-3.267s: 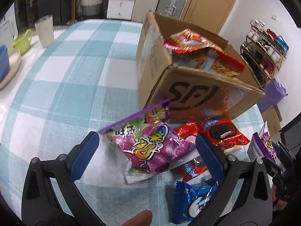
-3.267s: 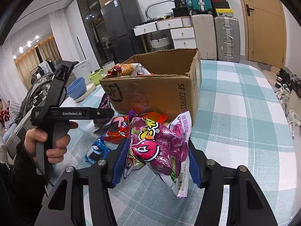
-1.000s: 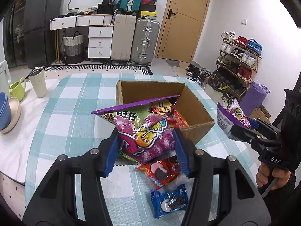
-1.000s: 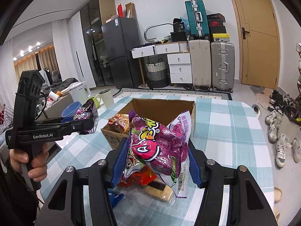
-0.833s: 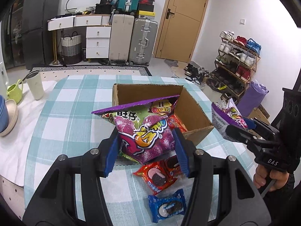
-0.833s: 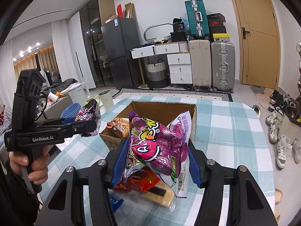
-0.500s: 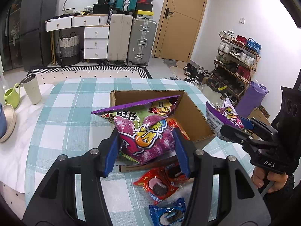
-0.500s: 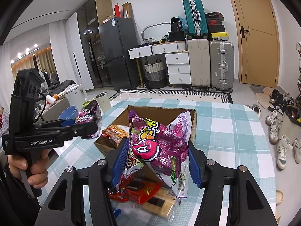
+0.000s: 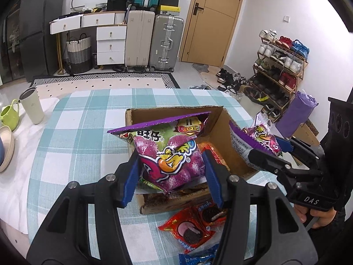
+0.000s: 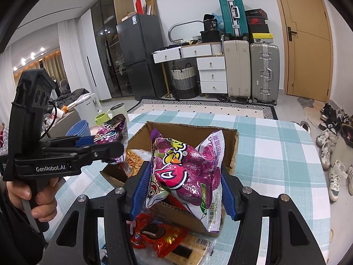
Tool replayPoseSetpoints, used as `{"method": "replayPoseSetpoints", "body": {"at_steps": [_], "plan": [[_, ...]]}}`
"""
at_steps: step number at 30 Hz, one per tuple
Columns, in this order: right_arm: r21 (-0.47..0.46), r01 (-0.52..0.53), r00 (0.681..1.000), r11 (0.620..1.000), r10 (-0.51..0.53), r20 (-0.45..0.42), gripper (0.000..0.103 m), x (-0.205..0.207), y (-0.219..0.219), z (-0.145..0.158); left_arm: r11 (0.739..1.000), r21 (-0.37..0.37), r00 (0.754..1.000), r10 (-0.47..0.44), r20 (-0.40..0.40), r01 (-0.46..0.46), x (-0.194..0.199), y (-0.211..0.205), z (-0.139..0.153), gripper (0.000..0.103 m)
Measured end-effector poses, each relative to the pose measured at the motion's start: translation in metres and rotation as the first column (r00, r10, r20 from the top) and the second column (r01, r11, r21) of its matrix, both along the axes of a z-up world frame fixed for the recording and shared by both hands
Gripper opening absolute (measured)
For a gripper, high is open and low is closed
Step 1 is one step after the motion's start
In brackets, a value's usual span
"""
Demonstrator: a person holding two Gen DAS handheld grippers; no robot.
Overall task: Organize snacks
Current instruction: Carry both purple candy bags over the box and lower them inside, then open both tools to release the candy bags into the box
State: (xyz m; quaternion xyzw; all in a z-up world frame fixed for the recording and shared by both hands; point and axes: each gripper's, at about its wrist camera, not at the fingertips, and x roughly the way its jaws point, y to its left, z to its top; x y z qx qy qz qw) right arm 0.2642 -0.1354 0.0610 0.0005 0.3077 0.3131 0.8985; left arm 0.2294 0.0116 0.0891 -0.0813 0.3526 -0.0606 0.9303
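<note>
A round table (image 9: pixel 72 119) under a teal-and-white checked cloth fills the near part of the room, with a white marble-look strip along its left side. Toward the table's right stands an open cardboard box (image 9: pixel 222 132), flaps up; a red bag of stick snacks (image 10: pixel 134 156) lies inside at its left.

The left gripper (image 9: pixel 172 175) pinches a purple gummy-candy bag (image 9: pixel 169 152) between its blue pads, holding it in the air over the near left part of the box. In the right wrist view that gripper (image 10: pixel 110 145) and its bag (image 10: pixel 112 132) show at the left, gripped by a hand (image 10: pixel 33 196).

The right gripper (image 10: pixel 183 190) is clamped on a second purple candy bag (image 10: pixel 187 174), which hangs above the near edge of the box. From the left wrist view this gripper (image 9: pixel 267 150) and bag (image 9: pixel 249 145) sit over the box's right wall.

On the cloth just near the box lie red cookie packets (image 9: pixel 194 225), a blue cookie packet (image 9: pixel 198 258) nearer still, and a clear-wrapped cracker pack (image 10: pixel 189 249).

At the far left of the table stand a white tumbler (image 9: pixel 32 106), a lime-green mug (image 9: pixel 8 117) and a cream bowl (image 9: pixel 6 145).
</note>
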Motion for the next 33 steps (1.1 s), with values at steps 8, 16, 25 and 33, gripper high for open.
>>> {"method": "replayPoseSetpoints", "body": {"at_steps": [8,16,25,33], "plan": [[-0.017,0.001,1.0,1.0,-0.001,-0.002,0.058,0.017,0.008,-0.005,1.0,-0.008,1.0,-0.002,-0.013,0.002,0.028,0.008,-0.005,0.052],[-0.036,-0.001,1.0,0.999,0.001,-0.007,0.058,0.027,0.014,-0.008,1.0,0.003,0.999,-0.022,-0.033,0.022,0.055,0.003,-0.018,0.052],[-0.041,-0.017,0.999,0.999,0.015,-0.035,0.058,0.044,0.022,-0.019,1.0,0.01,0.999,-0.028,-0.044,0.028,0.07,-0.004,-0.027,0.052],[-0.076,-0.01,0.999,0.997,0.007,-0.043,0.058,0.057,0.029,-0.03,0.999,0.023,0.998,-0.033,-0.062,0.035,0.086,-0.007,-0.04,0.052]]}}
